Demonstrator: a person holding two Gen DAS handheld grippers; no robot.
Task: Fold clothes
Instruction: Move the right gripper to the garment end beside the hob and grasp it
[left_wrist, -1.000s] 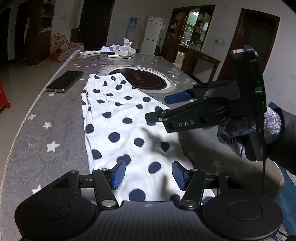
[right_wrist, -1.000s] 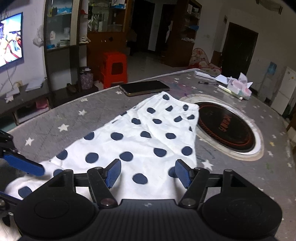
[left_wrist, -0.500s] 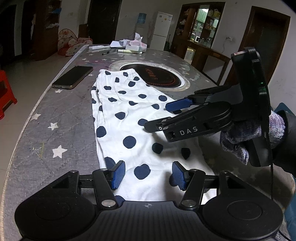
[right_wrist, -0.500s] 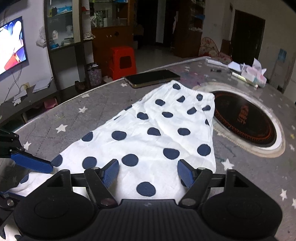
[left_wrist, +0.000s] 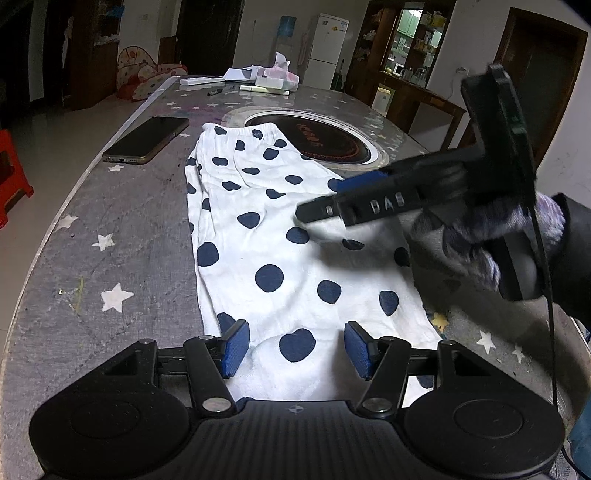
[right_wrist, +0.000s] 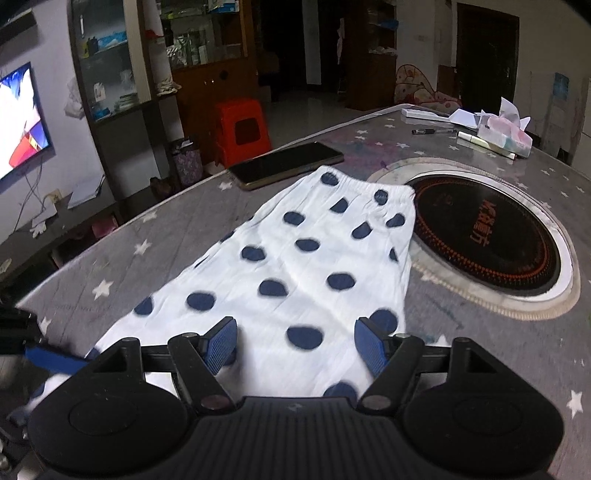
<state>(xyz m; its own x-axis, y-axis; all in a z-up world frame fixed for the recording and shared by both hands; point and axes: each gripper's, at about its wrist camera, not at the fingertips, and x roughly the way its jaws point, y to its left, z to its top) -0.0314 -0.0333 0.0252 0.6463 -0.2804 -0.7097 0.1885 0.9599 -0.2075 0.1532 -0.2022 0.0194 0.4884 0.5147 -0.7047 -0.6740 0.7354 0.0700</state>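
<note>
I see the polka-dot garment (left_wrist: 280, 240) lying flat on the star-patterned bench (left_wrist: 110, 229), waistband near the round cooktop (right_wrist: 487, 236). My left tongs (left_wrist: 295, 349) and right tongs (right_wrist: 295, 345) are both released above its near hem. A phone (left_wrist: 146, 139) lies beside it.

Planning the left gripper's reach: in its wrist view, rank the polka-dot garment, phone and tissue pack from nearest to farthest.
1. polka-dot garment, directly under the left gripper.
2. phone, ahead on the left.
3. tissue pack, at the far end of the table.
</note>
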